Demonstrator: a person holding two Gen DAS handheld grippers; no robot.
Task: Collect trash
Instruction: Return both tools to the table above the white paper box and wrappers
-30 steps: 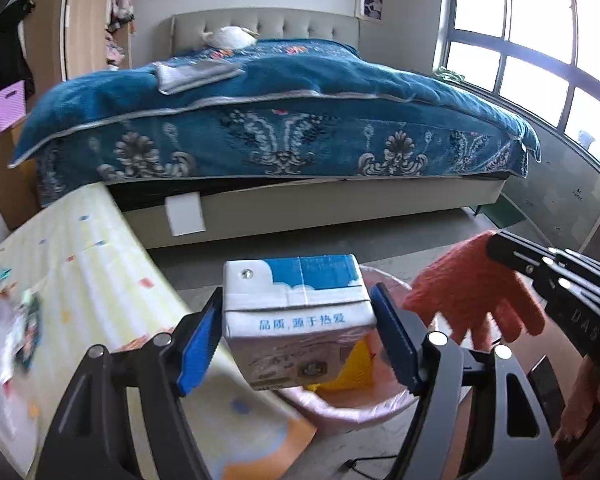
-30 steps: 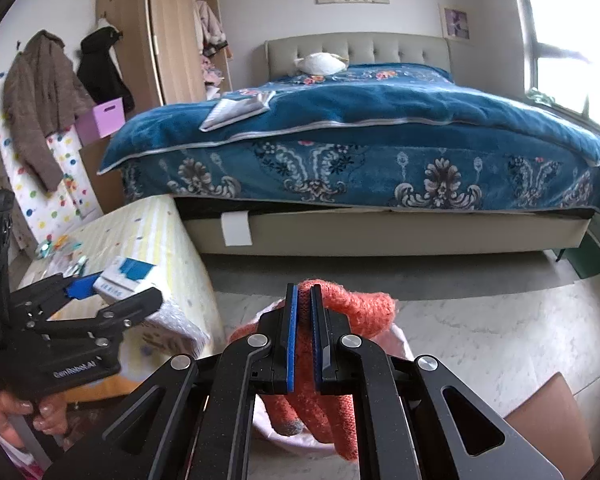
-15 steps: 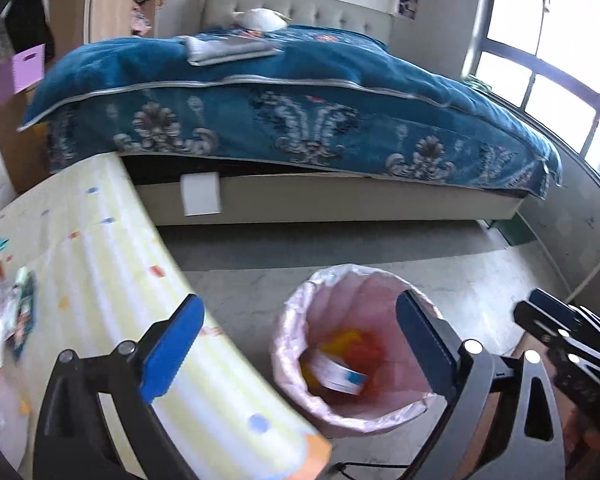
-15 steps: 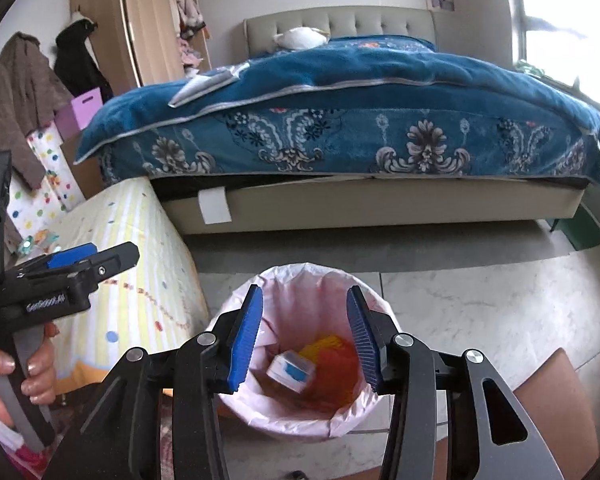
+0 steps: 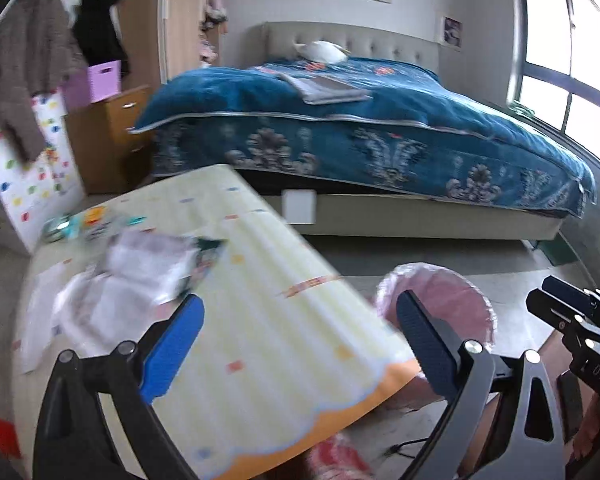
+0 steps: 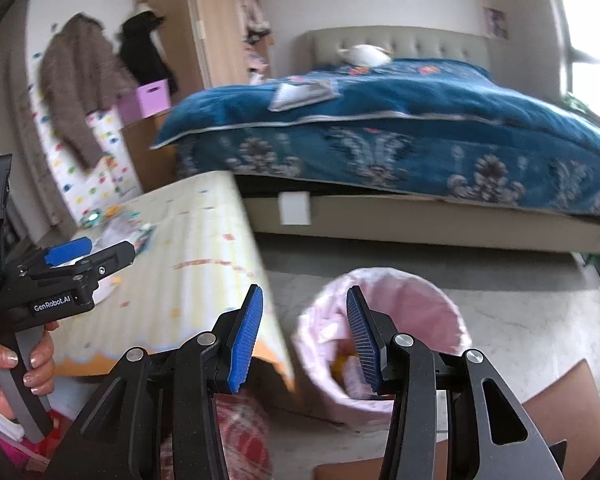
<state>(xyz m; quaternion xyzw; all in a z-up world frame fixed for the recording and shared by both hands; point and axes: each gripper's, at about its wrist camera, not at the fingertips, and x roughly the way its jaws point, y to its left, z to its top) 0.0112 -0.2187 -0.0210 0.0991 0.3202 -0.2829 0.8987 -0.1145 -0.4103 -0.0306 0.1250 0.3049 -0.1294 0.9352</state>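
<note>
Both grippers hang empty beside the pink-lined round waste bin (image 6: 384, 344) on a bedroom floor.

The left gripper (image 5: 296, 344), jaws spread wide and holding nothing, angles down over the pale yellow dotted table (image 5: 260, 320), apparently toward the crumpled clear plastic wrappers (image 5: 132, 280) left there. The right gripper (image 6: 304, 340), half-open and empty, tilts down at the bin's rim, where discarded items lie inside. A hand (image 6: 16, 372) grips the left handle.

1. Daylight entered through the window (image 5: 560, 60) at upper right — blown out to white glare.
2. Motion blur smeared the table (image 5: 260, 320) and bed (image 6: 400, 128) in both views.
3. Fisheye bending curved the edges; corners went dark.
</note>
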